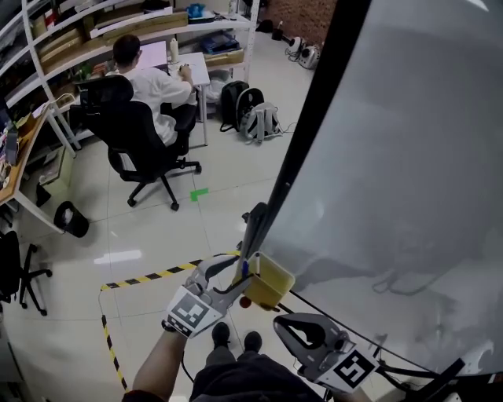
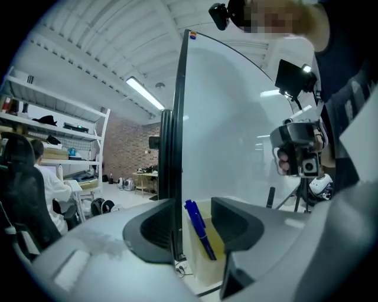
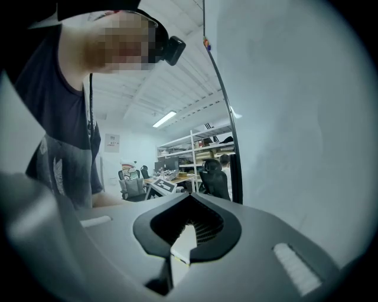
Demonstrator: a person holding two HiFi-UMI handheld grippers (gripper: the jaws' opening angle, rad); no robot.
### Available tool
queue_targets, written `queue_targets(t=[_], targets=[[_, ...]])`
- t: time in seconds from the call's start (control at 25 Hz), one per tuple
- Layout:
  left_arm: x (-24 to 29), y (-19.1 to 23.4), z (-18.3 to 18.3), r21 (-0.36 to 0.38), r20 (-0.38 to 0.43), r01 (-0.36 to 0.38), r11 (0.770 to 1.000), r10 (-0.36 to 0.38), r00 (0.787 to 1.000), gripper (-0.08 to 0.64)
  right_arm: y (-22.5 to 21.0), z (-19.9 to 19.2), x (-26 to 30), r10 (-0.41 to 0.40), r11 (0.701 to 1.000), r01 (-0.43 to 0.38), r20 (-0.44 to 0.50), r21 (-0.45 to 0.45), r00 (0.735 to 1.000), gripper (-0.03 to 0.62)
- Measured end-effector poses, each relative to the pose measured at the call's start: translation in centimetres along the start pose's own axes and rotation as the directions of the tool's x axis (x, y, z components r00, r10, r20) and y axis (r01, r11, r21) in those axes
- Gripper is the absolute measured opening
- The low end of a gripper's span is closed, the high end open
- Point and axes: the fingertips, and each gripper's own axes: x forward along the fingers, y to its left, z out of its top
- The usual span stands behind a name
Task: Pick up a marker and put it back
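1. Room: a glossy pale tiled floor (image 1: 157,228) carries a run of black-and-yellow striped tape (image 1: 149,277) and a small green tape mark (image 1: 199,193). White metal shelving (image 1: 118,23) lines the far wall. A brick wall section is seen in the left gripper view.
2. A large smooth white board (image 1: 409,157) in a slim black frame (image 1: 306,133) fills the right of the head view.
3. A person in a white top (image 1: 153,82) is seated on a black wheeled office chair (image 1: 137,137) at a white counter (image 1: 196,67). Two backpacks (image 1: 247,110) rest on the floor beside it.
4. Print on a wall poster in the right gripper view is too small to be read.
5. The left tool (image 2: 192,203), grey plastic with black pads, is released. Its jaws are held apart on either side of the holder, and no pad presses on anything. Its cube bears a black-and-white square code pattern.
6. The right tool (image 1: 280,324) is clenched, tips together, with nothing gripped.
7. A pale yellow translucent box-shaped holder (image 1: 275,284) is fixed at the board's black frame.
8. The blue cylindrical marker (image 2: 199,231) stands tilted inside that holder, between the left tool's jaws, untouched.
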Motion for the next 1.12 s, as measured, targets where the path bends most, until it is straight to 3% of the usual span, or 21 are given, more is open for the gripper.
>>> queue_targets(t=[0.32,0.56,1.12], targets=[[1.0,-0.2,-0.8,-0.046,0.052,0.098,0.994,-0.096,0.994,0.186,-0.8,-0.4,1.0,-0.048,0.999,0.048,-0.022,0.011,0.999,0.0],[0.4,-0.2,0.2,-0.015,0.072,0.1,0.995,-0.099,0.992,0.093,-0.1,-0.1,1.9,-0.059,0.998,0.059,-0.024,0.022,0.998,0.0],[-0.1,-1.6,2.3,0.008,0.108,0.099,0.995,-0.1,0.989,0.048,-0.1,0.2,1.2,-0.051,0.999,0.051,-0.003,0.006,0.999,0.0]])
